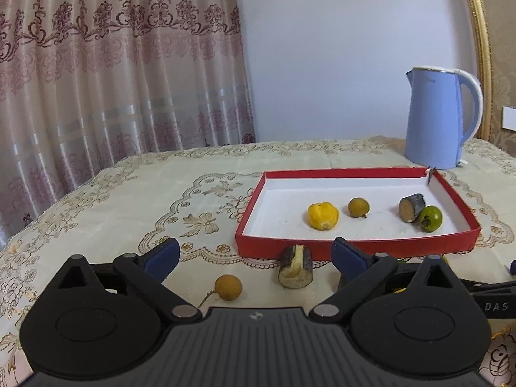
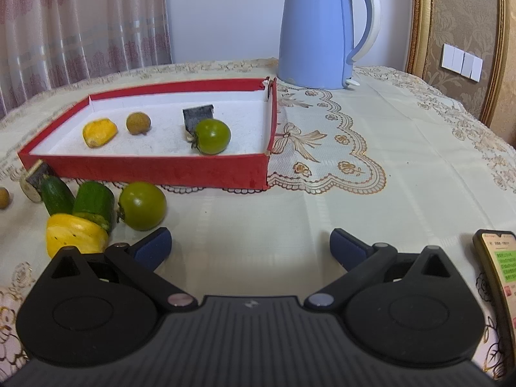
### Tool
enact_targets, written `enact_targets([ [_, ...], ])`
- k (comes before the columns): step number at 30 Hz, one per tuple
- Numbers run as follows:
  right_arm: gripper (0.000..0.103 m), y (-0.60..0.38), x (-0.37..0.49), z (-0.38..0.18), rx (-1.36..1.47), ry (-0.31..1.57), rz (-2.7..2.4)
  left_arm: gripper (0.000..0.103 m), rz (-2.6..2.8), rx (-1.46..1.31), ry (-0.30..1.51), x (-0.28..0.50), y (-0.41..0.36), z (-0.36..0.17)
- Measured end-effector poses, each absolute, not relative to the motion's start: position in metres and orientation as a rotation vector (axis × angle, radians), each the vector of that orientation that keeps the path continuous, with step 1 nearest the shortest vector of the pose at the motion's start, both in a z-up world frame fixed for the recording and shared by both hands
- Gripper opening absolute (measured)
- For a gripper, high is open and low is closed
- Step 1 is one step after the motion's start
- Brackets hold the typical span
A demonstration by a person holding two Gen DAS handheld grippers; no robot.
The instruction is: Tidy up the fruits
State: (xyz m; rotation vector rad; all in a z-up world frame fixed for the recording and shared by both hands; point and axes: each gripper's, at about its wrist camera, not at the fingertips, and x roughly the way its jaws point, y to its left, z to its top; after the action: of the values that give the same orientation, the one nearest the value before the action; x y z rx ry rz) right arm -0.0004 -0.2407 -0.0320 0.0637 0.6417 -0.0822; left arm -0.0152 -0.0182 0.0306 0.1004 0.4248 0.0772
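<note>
Fruits: four in red tray (image 2: 145, 167), six on the tablecloth (image 2: 354, 193) outside.

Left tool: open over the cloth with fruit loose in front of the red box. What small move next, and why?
Probably ease the left tool forward around the cane piece and close. Its jaws stand open and empty, that piece lies between them just outside the box, and a similar piece is already inside.

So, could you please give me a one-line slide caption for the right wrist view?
Open right tool faces a red tray holding four fruit pieces, more waiting outside, blue kettle behind.
</note>
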Motion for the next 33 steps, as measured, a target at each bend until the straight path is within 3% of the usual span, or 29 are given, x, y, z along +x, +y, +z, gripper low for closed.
enact_targets([
  [4, 0.103, -0.243, -0.02, -0.016, 0.074, 0.559, -0.104, 0.102, 0.068, 0.096, 0.421, -0.014, -0.019, 0.034],
  [11, 0.103, -0.208, -0.066, 0.01, -0.166, 0.342, -0.164, 0.102, 0.087, 0.114, 0.423, -0.014, -0.022, 0.033],
  [15, 0.103, -0.207, -0.067, 0.012, -0.143, 0.404, -0.08, 0.102, 0.072, 0.118, 0.434, -0.014, -0.022, 0.032],
  [33, 0.103, -0.186, -0.094, 0.012, -0.184, 0.357, -0.012, 0.102, -0.099, 0.104, 0.447, -0.025, 0.014, 0.017],
])
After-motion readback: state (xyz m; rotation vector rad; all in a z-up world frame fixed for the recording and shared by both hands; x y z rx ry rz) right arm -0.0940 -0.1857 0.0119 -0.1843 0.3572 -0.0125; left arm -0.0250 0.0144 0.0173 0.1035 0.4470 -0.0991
